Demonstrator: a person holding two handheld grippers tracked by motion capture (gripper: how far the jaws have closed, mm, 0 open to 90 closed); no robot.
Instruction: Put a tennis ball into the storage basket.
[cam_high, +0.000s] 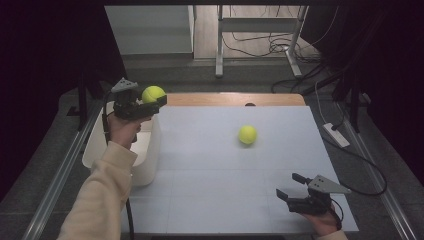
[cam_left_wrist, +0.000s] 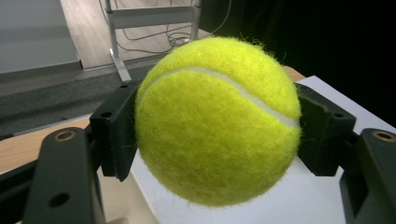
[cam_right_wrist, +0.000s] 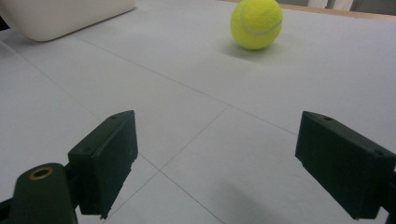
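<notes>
Left gripper pinches a tennis ball over the white bin's far rim. Right gripper, jaws spread, is nearer the loose ball, which lies ahead.

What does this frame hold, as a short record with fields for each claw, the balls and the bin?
left claw: shut on held tennis ball, raised near the white bin
right claw: open, holding nothing, low over the table near its front right corner
loose tennis ball: resting on the table, right of centre
bin contents: cannot tell
</notes>
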